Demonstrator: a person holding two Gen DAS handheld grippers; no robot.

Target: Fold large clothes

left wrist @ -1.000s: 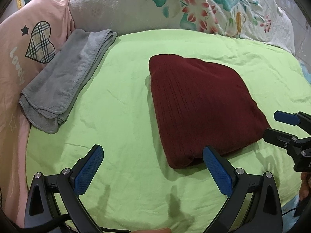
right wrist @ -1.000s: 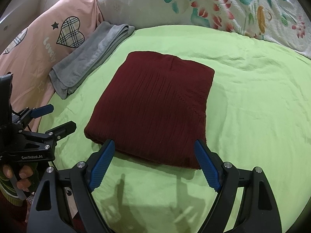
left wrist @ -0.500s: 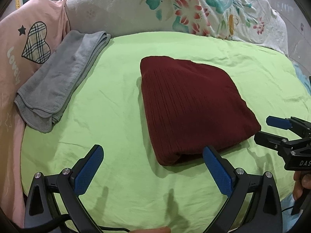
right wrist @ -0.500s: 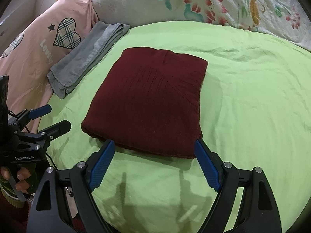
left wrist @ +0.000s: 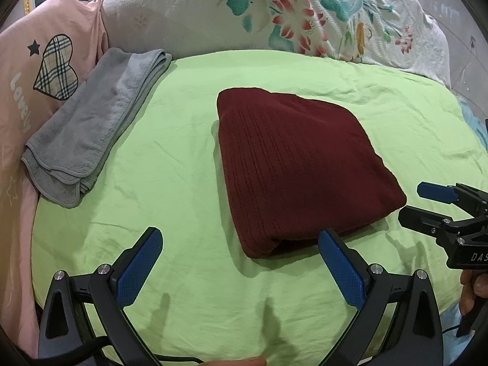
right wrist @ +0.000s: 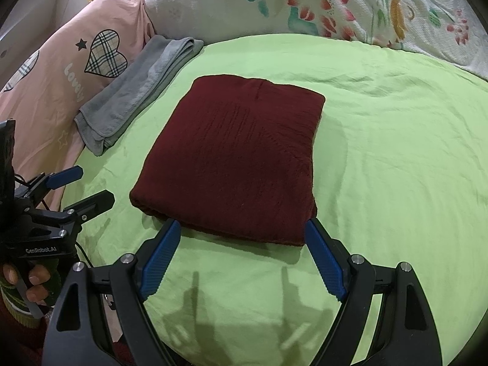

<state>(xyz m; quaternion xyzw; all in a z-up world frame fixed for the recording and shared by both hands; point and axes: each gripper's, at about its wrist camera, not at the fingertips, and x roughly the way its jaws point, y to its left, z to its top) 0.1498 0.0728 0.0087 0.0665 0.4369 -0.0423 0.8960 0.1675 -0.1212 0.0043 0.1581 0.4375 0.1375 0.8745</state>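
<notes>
A dark red knitted garment [left wrist: 299, 167] lies folded into a thick rectangle on the green bed sheet [left wrist: 170, 158]; it also shows in the right wrist view [right wrist: 241, 161]. My left gripper [left wrist: 241, 244] is open and empty, just short of the garment's near left corner. My right gripper [right wrist: 242, 231] is open and empty, its jaws standing at the garment's near edge, one by each near corner. Each gripper shows in the other's view, the right one [left wrist: 427, 204] at the right edge and the left one [right wrist: 82, 186] at the left edge.
A folded grey towel [left wrist: 91, 128] lies at the sheet's left edge. A pink pillow with a plaid heart [left wrist: 36, 70] sits left of it. A white floral pillow [left wrist: 274, 15] lies along the back. The green sheet stretches right of the garment [right wrist: 396, 152].
Both grippers have drawn back a little toward me, so the garment sits slightly farther from the jaws. The garment has not moved and both grippers stay open.
</notes>
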